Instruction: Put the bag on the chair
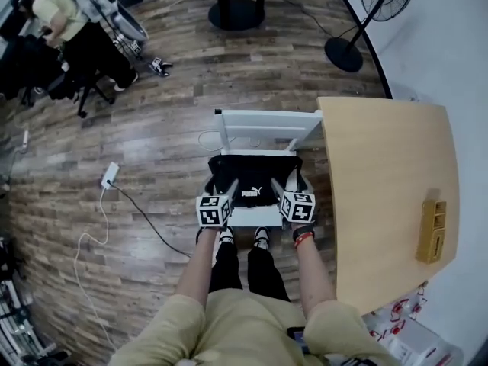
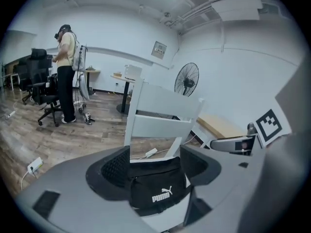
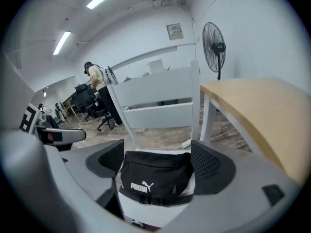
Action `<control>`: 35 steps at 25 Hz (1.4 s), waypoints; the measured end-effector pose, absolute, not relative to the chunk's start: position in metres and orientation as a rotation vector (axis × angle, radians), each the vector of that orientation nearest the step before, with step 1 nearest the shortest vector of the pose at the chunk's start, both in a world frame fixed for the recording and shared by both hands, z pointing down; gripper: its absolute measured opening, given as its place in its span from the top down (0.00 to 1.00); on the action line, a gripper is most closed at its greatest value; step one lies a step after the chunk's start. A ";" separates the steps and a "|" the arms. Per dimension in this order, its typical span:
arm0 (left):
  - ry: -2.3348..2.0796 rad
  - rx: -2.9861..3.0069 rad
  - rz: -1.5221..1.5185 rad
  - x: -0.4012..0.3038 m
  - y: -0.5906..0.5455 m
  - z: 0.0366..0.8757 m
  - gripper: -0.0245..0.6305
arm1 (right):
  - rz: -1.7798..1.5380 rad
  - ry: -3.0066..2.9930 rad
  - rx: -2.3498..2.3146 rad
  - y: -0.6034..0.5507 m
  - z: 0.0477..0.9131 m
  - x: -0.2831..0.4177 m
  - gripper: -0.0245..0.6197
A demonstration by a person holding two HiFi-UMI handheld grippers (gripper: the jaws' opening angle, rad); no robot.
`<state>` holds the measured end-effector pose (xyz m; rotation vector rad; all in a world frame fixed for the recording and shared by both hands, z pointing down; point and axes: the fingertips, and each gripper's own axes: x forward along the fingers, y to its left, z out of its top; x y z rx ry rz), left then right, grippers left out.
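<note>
Bag [image 1: 255,178]: black with a white logo, lying toward the back of the seat of the white chair [image 1: 271,124]. Left gripper [image 1: 221,191]: jaws apart, gripping nothing, over the bag's left end. Right gripper [image 1: 287,183]: jaws apart, gripping nothing, over its right end. Wooden table [image 1: 389,189]: just right of the chair.

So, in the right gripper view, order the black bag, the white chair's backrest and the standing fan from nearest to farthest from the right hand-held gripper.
1. The black bag, low in the view, just ahead of the open right hand-held gripper.
2. The backrest, upright behind the bag.
3. The standing fan, far back at the right.
</note>
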<state>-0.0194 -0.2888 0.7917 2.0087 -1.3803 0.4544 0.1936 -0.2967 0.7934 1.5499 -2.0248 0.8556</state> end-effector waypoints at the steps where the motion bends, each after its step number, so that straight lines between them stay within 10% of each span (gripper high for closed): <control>1: -1.394 2.030 0.450 -0.019 -0.289 0.776 0.46 | 0.839 -2.047 1.567 -0.297 0.776 0.193 0.28; 8: -1.474 2.164 0.360 -0.014 -0.290 0.671 0.56 | 0.664 -2.187 1.608 -0.299 0.659 0.181 0.30; 18: -1.579 2.320 0.167 -0.013 -0.300 0.539 0.62 | 0.527 -2.365 1.700 -0.306 0.525 0.166 0.63; 35: -1.715 2.468 0.028 -0.023 -0.314 0.431 0.86 | 0.253 -2.447 1.763 -0.320 0.427 0.154 0.89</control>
